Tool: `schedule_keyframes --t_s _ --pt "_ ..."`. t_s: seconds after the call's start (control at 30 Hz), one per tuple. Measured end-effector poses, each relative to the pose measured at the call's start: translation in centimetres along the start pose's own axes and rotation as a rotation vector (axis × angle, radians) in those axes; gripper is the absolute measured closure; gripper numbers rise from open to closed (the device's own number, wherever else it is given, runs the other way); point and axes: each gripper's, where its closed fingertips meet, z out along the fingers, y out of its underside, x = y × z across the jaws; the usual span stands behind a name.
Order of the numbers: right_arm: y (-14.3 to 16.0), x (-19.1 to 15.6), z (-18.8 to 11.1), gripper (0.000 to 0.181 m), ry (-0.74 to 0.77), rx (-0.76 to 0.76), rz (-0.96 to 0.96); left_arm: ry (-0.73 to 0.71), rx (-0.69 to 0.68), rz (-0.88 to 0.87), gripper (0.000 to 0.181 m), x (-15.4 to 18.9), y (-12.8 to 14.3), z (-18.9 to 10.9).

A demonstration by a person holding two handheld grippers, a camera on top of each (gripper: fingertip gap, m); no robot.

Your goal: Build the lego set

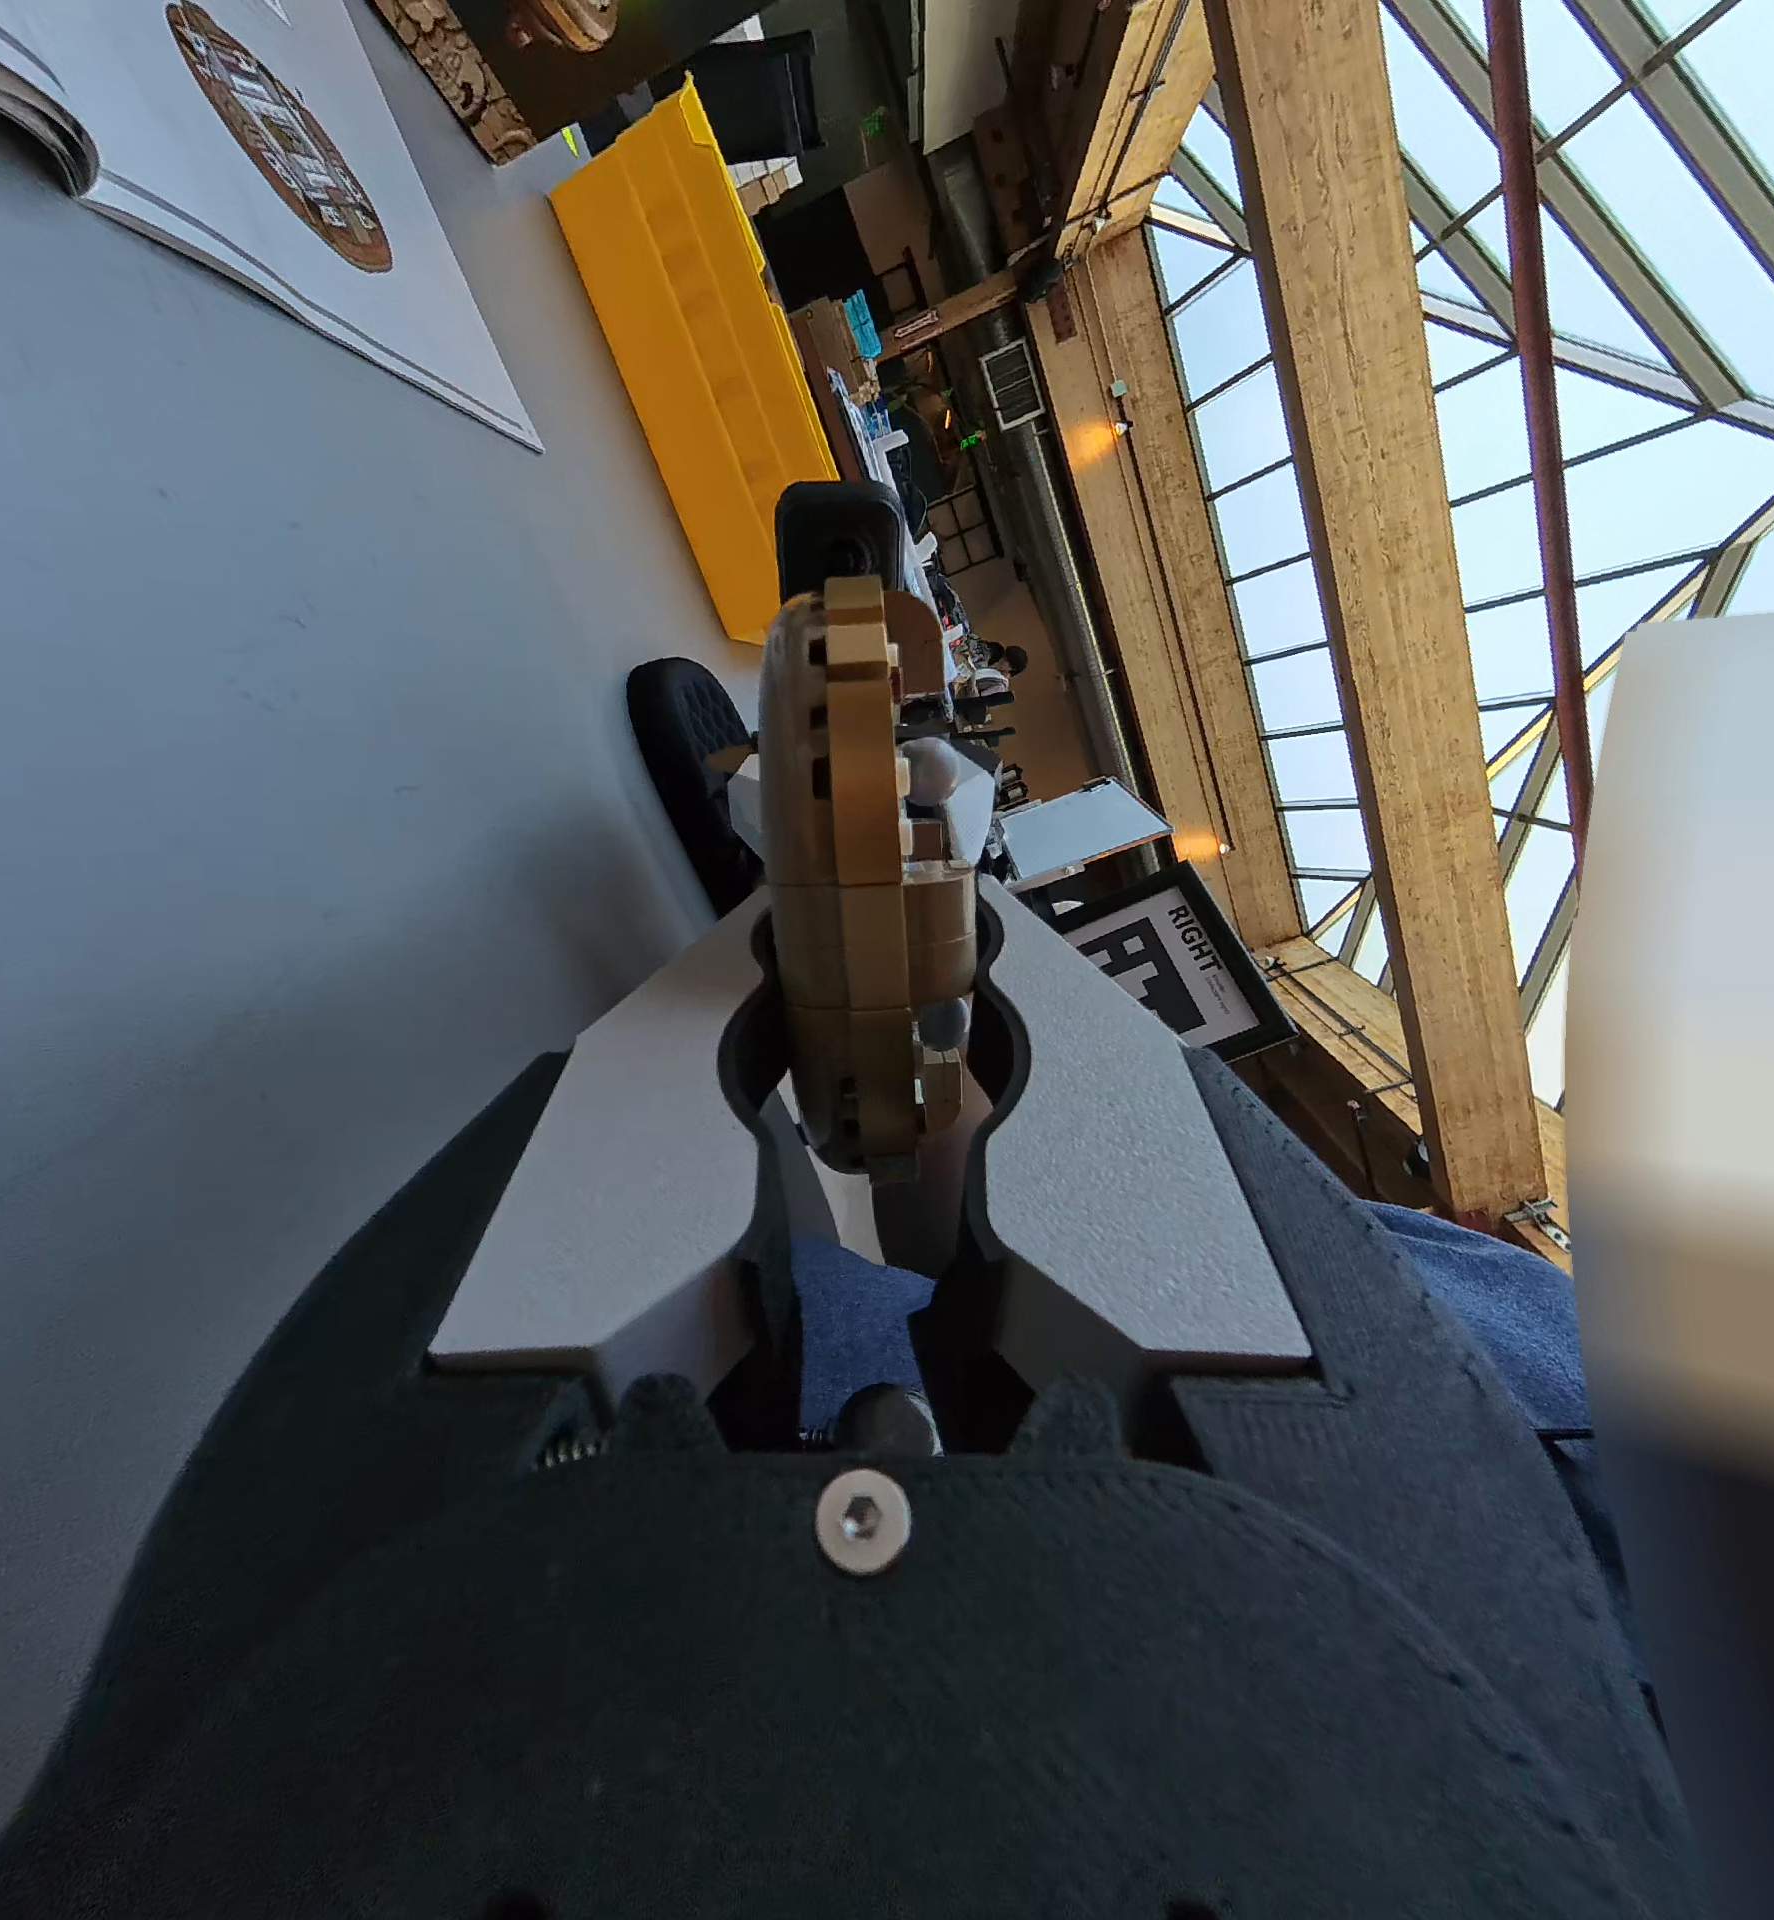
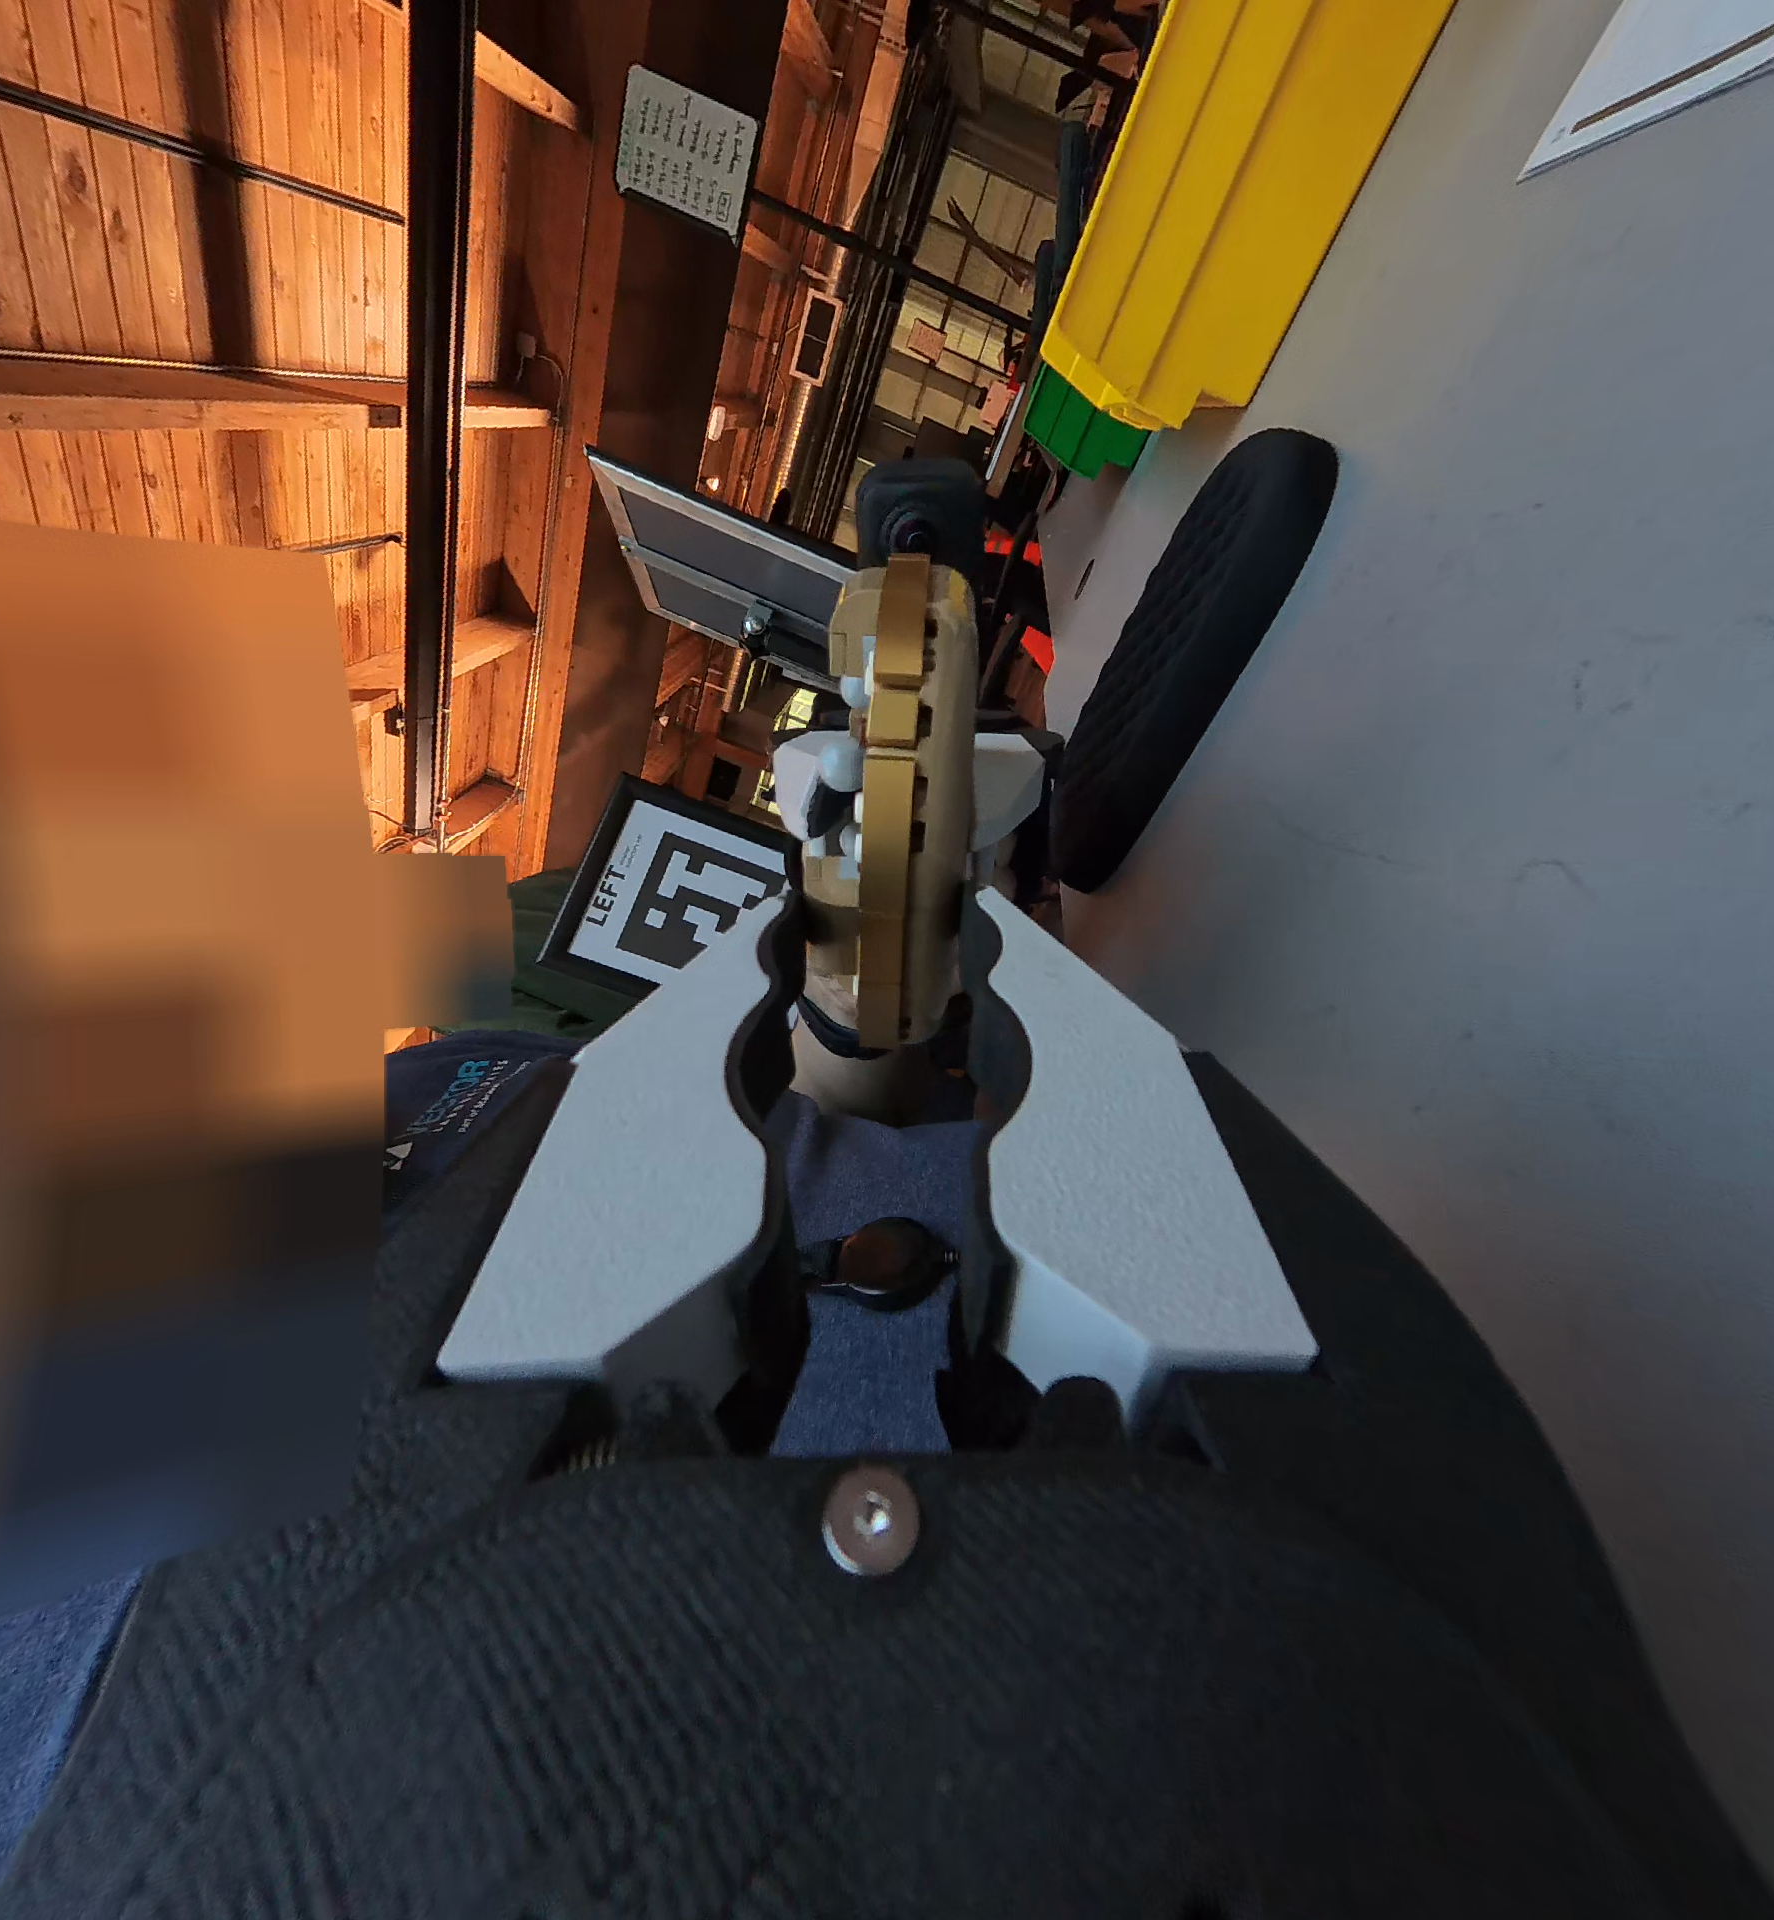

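A round brown and gold lego build (image 1: 862, 883) is held on edge in the air, away from the grey table (image 1: 187, 831). My left gripper (image 1: 872, 914) is shut on its near rim. My right gripper's white fingers (image 1: 966, 800) grip the far rim from the opposite side. In the right wrist view the same build (image 2: 904, 790) stands between the fingers of my right gripper (image 2: 883, 904), which is shut on it. The left gripper's fingers (image 2: 1013, 790) clamp the far side. Small grey and tan pieces sit on one face of the build.
An open instruction booklet (image 1: 270, 208) lies on the table. A long yellow bin (image 1: 696, 343) stands at the table's far edge, with a green bin (image 2: 1080, 426) beside it. A black textured oval part (image 2: 1174, 665) sits near the table by the opposite gripper. A person's blue clothing (image 1: 852, 1330) is behind the fingers. The grippers are tip to tip, or close to it.
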Motion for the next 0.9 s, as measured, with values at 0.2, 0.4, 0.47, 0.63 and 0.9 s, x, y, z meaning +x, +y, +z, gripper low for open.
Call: schedule_keyframes --t_s 0.2,0.4,0.47,0.63,0.9 --pt "-0.09 0.0 -0.25 0.153 -0.007 0.01 0.016 0.005 0.007 -0.008 0.152 -0.03 -0.07 -0.09" --pt "-0.12 -0.01 0.15 0.153 -0.031 0.023 0.036 0.001 0.015 -0.005 0.152 0.02 -0.21 -0.09" --pt "-0.14 -0.03 0.23 0.153 -0.045 0.029 0.044 0.003 0.018 -0.008 0.152 0.03 -0.24 -0.11" --pt "-0.17 0.35 0.17 0.153 -0.009 0.032 0.028 -0.022 0.014 0.01 0.152 -0.22 -0.21 -0.15" --pt "-0.21 0.32 0.18 0.153 0.016 0.027 -0.007 -0.053 0.001 0.057 0.152 -0.06 -0.32 -0.09"
